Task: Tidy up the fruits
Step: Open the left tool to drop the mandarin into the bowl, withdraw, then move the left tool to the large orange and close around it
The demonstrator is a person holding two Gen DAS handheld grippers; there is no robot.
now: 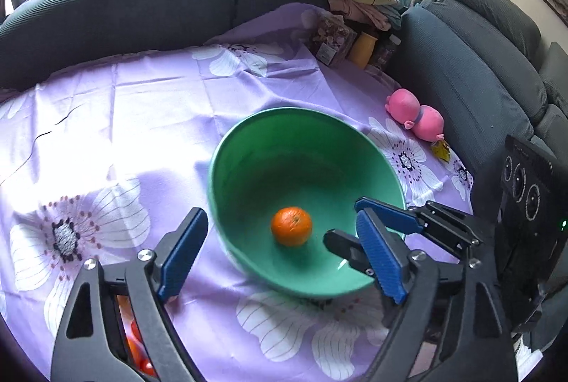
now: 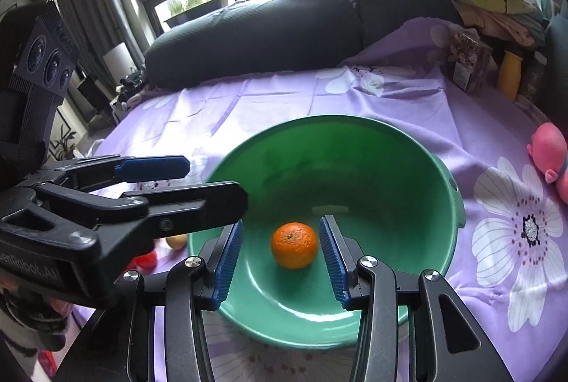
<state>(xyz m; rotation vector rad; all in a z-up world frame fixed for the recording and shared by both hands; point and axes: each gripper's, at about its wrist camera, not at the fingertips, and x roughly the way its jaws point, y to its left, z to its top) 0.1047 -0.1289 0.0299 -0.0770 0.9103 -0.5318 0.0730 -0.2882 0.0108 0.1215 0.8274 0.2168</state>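
Left gripper (image 1: 280,252): spread wide, nothing between the blue pads; left finger outside the bowl's rim over the cloth, right finger above the bowl's inside.
Fruits below left gripper (image 1: 136,350): red and orange shapes glimpsed through the frame near the left finger's base; possibly tomatoes or more oranges, too hidden to tell.
Flowered purple cloth (image 1: 142,105): spread under everything, ahead of and beneath both tongs.
Green bowl (image 1: 301,148): just ahead of both tongs, resting on the cloth.
Orange (image 2: 294,244): lying alone on the bowl's floor, between the right gripper's pads with a gap on each side; in the left wrist view, ahead of the left gripper's gap.
Right gripper (image 2: 281,258): partly parted, released, pads on either side of the orange without touching it; fingertips inside the bowl.
Pink plush toy (image 1: 415,114): on the cloth beyond the bowl, to the right of both tongs.
Yellow bottle (image 2: 509,77): far ahead, right, beside a brown packet.
Sofa (image 1: 117,9): dark, behind the cloth.
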